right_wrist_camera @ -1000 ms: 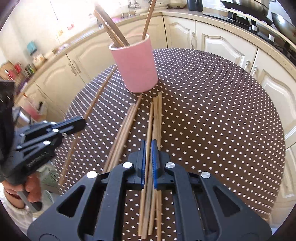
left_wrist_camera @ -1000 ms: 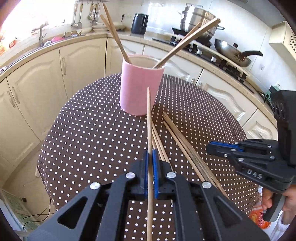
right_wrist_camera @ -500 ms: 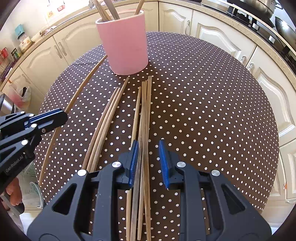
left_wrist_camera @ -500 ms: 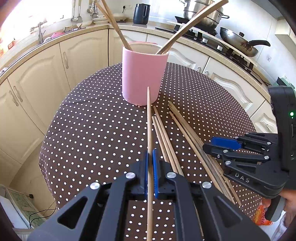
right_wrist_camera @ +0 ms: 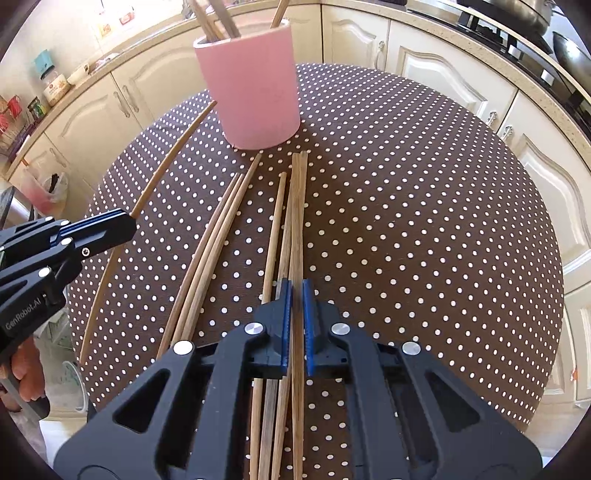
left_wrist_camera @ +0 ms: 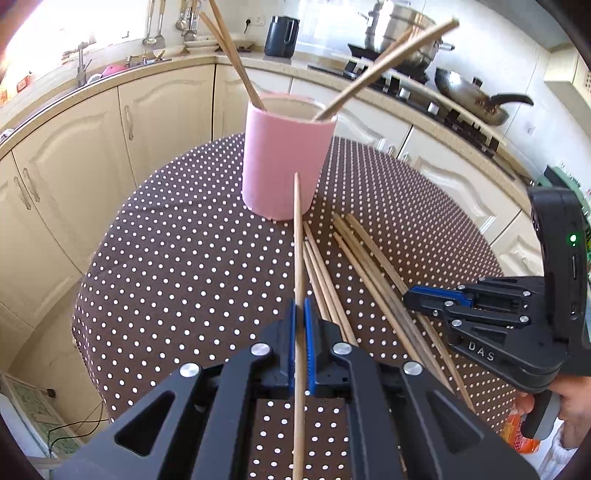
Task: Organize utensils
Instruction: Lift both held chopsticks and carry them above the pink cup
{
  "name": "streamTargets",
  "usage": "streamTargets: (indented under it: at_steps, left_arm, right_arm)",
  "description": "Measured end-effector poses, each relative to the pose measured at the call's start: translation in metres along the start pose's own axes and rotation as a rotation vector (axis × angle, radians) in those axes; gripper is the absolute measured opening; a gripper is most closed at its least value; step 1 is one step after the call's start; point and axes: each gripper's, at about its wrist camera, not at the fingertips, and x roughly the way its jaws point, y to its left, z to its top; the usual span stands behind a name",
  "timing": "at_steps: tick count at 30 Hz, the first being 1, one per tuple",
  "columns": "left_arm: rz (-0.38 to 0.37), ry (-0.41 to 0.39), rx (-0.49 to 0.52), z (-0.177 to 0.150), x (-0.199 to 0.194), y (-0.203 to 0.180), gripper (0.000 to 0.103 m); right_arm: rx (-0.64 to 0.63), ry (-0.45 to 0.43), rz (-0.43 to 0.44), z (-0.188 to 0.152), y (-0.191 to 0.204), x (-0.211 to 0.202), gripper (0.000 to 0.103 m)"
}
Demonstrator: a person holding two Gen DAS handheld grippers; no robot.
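Home kitchen — cabinets [left_wrist_camera: 110, 122], stove [left_wrist_camera: 424, 88], wok [left_wrist_camera: 469, 96], sink tap [left_wrist_camera: 79, 59]

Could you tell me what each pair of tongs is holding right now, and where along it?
Left tongs: one chopstick, gripped mid-length. Right tongs: shut on a chopstick from the pile, about mid-length.

Sunlit kitchen with cream cabinets

A round table [left_wrist_camera: 177, 258] in brown polka-dot cloth sits central; cream cabinets [left_wrist_camera: 74, 147] curve from nine to three o'clock, bright window light [left_wrist_camera: 55, 22] at eleven, stove [left_wrist_camera: 443, 99] at two.
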Motion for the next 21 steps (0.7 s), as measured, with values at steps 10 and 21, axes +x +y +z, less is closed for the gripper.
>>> streamTargets:
  at_steps: [10,21]
  left_arm:
    - [-0.097,-0.256,-0.055,0.006,-0.049,0.01,0.005]
    - [-0.106,-0.55,-0.035,0.043,-0.077,-0.003,0.005]
  right_arm:
    - [0.053,-0.264,0.08,-0.003,-0.01,-0.072,0.007]
    - [0.109,-0.594,0.144,0.033,-0.013,-0.125,0.007]
